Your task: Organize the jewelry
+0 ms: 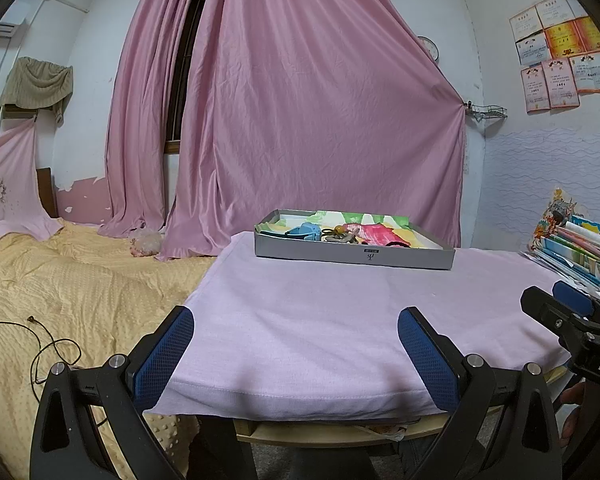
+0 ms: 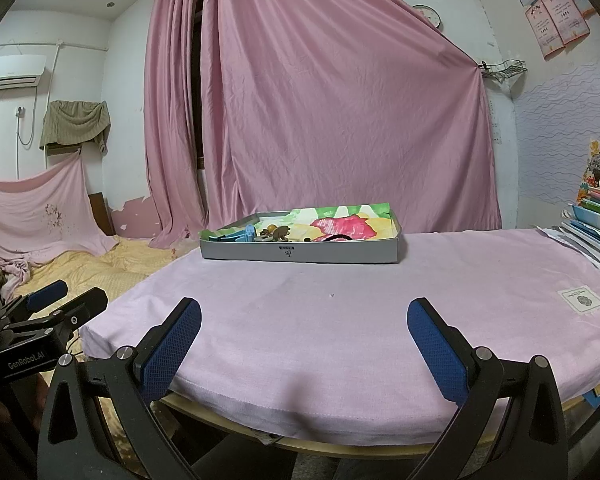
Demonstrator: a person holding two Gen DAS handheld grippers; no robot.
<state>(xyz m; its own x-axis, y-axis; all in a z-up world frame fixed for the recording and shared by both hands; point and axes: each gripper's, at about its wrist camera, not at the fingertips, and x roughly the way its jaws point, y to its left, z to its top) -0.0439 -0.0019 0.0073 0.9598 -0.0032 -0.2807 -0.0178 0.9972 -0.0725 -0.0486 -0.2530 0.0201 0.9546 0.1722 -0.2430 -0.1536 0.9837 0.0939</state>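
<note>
Inside the far tray (image 2: 300, 254) the jewelry (image 2: 278, 233) blurs together; both grippers' jaws gape wide, empty.

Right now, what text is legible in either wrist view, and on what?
"GenRobot.AI": on the body of the left gripper, seen in the right wrist view.
"DAS", cut off at the frame edge: on the body of the right gripper, seen in the left wrist view.
Logo and small label on the front wall of the grey tray: too small to read.
Wall certificates: blurred, unreadable.
Fabric tag on the pink tablecloth: unreadable.
</note>
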